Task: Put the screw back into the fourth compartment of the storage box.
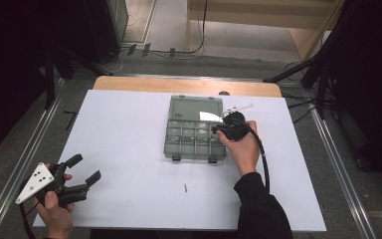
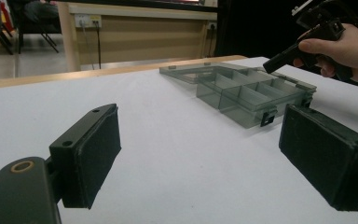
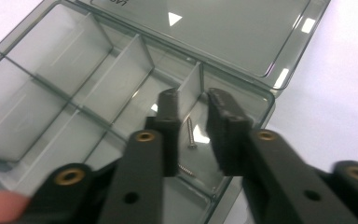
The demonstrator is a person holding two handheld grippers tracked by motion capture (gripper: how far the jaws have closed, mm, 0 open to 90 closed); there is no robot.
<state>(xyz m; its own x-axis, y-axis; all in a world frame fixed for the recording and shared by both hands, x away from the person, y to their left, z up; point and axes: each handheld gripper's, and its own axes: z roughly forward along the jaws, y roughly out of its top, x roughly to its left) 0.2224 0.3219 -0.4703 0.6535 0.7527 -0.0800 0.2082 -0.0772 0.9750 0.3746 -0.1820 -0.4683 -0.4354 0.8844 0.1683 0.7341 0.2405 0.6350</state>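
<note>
Presently, at the desk's (image 1: 129, 129) near-left corner, the left claw (image 1: 85, 169) rests with jaws spread wide, gripping nothing. A lone screw (image 1: 185, 187) lies on the bare desk nearer the middle. Further right, the clear compartment box (image 1: 195, 130) sits open, lid laid flat. The right claw (image 3: 193, 109) hangs over its corner compartment, jaws slightly parted and empty; two screws (image 3: 189, 135) lie in that compartment below.

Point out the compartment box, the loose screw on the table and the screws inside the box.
compartment box (image 1: 195, 151): high view, front wall.
loose screw on the table (image 1: 185, 187): high view, its shaft.
screws inside the box (image 3: 190, 135): right gripper view, shaft of the upright one, in the compartment below the jaws.
</note>
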